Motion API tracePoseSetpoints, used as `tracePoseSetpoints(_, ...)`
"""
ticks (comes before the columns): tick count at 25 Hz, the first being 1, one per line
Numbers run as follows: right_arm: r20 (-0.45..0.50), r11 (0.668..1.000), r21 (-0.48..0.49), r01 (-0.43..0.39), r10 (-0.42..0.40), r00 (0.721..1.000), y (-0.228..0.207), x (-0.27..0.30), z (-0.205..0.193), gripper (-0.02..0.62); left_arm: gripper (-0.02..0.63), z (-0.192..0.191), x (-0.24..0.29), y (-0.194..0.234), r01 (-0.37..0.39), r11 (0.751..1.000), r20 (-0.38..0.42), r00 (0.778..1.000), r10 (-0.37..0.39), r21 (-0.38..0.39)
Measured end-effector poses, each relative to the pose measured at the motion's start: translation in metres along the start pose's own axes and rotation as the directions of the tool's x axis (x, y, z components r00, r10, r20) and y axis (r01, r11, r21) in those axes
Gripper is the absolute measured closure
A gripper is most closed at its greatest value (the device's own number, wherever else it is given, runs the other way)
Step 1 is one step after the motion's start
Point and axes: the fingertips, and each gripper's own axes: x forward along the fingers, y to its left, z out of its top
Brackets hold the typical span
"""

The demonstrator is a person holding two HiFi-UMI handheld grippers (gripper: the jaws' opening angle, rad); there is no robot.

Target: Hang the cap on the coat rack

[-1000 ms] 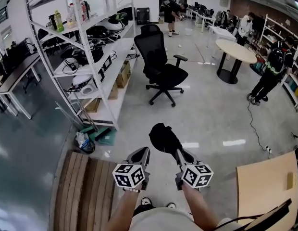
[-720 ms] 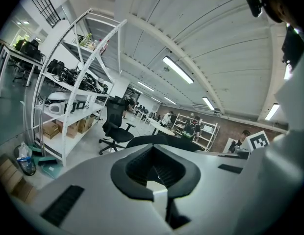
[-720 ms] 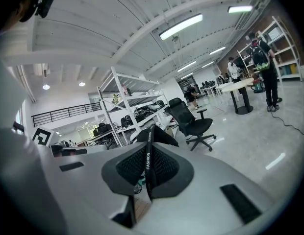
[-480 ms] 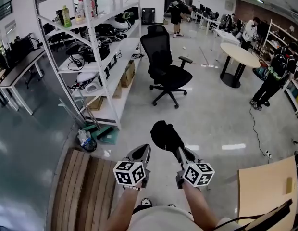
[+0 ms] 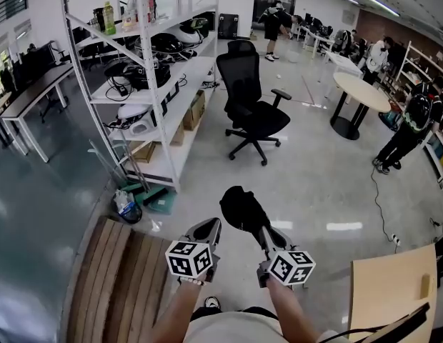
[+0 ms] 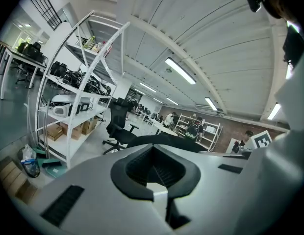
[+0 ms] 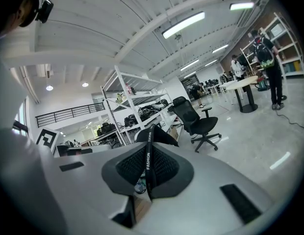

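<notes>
Carried a little nearer the white shelving (image 5: 157, 84) and office chair (image 5: 250, 106), the black cap (image 5: 239, 207) sticks out over the floor (image 5: 314, 177), its strap pinched in the closed right gripper (image 5: 263, 229), while the left gripper (image 5: 208, 229) beside it is closed on nothing.

Left gripper (image 5: 208, 229): jaws pressed together with nothing between them, pointing forward and away from the body.
Right gripper (image 5: 259, 229): jaws clamped on the strap of a black cap (image 5: 239, 206), just beside the left gripper.
Forearms (image 5: 177, 309): bare, stretched forward side by side.
</notes>
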Motion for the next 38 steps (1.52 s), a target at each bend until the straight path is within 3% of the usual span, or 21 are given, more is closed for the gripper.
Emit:
tracePoseSetpoints(13, -0.027, 0.990, -0.005, -0.142, 0.142, 0.989, 0.010, -0.009, 0.009, 0.578, 0.601, -0.001, -0.023, -0.018, -0.118, 0.993, 0.044, 0.992, 0.117, 0.016)
tracePoseSetpoints(19, -0.061, 0.975, 0.005, -0.223, 0.223, 0.973, 0.024, -0.022, -0.004, 0.578, 0.601, -0.020, -0.047, -0.026, -0.182, 0.983, 0.052, 0.982, 0.183, -0.006)
tracePoseSetpoints(25, -0.119, 0.949, -0.001, -0.314, 0.312, 0.943, 0.048, -0.030, -0.018, 0.578, 0.601, -0.032, -0.082, -0.025, -0.269, 0.961, 0.087, 0.958, 0.273, -0.058)
tracePoseSetpoints(33, -0.203, 0.903, 0.009, -0.430, 0.422, 0.883, 0.067, -0.044, -0.046, 0.578, 0.601, -0.054, -0.116, -0.028, -0.374, 0.920, 0.138, 0.911, 0.388, -0.115)
tracePoseSetpoints(35, -0.226, 0.884, 0.022, -0.468, 0.460, 0.859, 0.077, -0.042, -0.057, 0.578, 0.601, -0.062, -0.138, -0.023, -0.425, 0.896, 0.149, 0.885, 0.442, -0.133)
tracePoseSetpoints(38, -0.280, 0.840, 0.046, -0.541, 0.530, 0.800, 0.106, -0.048, -0.081, 0.578, 0.601, -0.077, -0.186, -0.017, -0.513, 0.839, 0.167, 0.825, 0.540, -0.181)
